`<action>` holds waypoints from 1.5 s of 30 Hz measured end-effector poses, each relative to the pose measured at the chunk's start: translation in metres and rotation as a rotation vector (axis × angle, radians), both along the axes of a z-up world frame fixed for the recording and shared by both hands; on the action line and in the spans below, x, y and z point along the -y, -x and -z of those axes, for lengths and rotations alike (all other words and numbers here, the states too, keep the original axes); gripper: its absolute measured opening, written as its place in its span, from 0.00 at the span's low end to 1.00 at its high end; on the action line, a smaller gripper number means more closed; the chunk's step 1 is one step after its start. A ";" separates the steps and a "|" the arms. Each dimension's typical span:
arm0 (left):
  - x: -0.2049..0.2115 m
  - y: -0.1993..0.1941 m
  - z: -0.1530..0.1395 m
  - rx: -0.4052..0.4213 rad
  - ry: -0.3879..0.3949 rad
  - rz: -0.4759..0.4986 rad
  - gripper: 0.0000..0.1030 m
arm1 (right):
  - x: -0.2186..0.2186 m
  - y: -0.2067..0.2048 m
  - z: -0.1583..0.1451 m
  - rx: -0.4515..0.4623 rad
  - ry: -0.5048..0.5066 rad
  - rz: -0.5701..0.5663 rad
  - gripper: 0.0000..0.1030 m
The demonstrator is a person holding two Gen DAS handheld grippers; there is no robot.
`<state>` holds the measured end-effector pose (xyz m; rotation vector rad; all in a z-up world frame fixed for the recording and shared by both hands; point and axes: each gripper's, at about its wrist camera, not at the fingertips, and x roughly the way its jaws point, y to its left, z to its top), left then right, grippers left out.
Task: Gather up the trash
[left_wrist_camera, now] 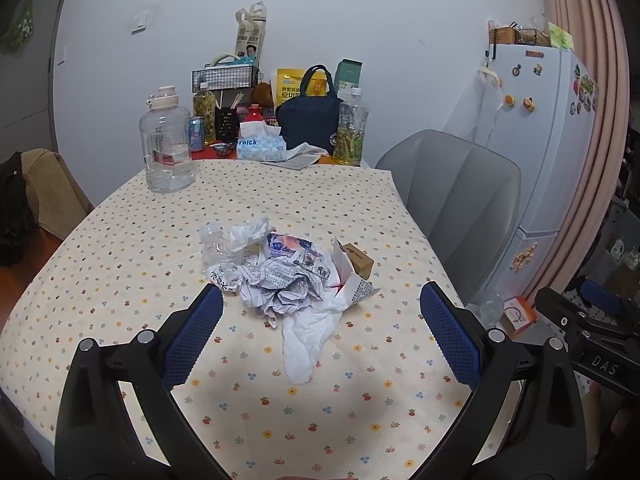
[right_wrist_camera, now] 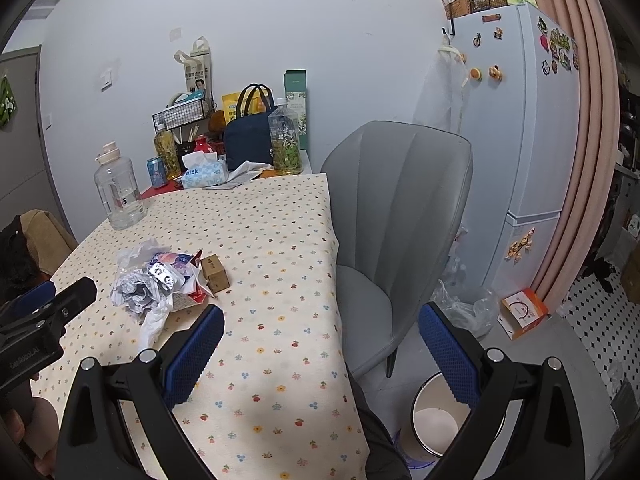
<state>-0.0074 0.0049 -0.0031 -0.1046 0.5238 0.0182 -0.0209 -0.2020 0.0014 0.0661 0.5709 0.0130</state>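
A heap of trash (left_wrist_camera: 288, 276) lies mid-table: crumpled printed paper, white tissue (left_wrist_camera: 304, 340), a crushed clear bottle (left_wrist_camera: 214, 246), a colourful wrapper (left_wrist_camera: 288, 245) and a small brown box (left_wrist_camera: 358, 261). My left gripper (left_wrist_camera: 320, 312) hovers just before the heap, open, with nothing between its blue pads. The right wrist view shows the same heap (right_wrist_camera: 156, 284) and box (right_wrist_camera: 215, 274) at its left. My right gripper (right_wrist_camera: 320, 332) is open at the table's right edge, above a white trash bin (right_wrist_camera: 438, 420) on the floor. Each gripper shows at the edge of the other's view.
The floral tablecloth (left_wrist_camera: 280, 408) covers the table. At the back stand a large clear jug (left_wrist_camera: 166, 148), tea bottles (left_wrist_camera: 351, 133), a tissue pack (left_wrist_camera: 260, 147) and a navy bag (left_wrist_camera: 310, 118). A grey chair (right_wrist_camera: 396, 216), a fridge (right_wrist_camera: 524, 120) and a clear plastic bag (right_wrist_camera: 468, 308) are on the right.
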 end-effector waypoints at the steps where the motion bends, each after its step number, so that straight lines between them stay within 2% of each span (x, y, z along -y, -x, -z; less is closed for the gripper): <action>1: 0.000 -0.001 0.000 -0.001 0.000 -0.001 0.95 | 0.000 -0.001 0.001 -0.002 -0.001 0.001 0.93; 45: -0.002 0.000 -0.007 0.012 0.003 -0.007 0.95 | -0.004 0.000 -0.008 0.025 0.002 -0.012 0.93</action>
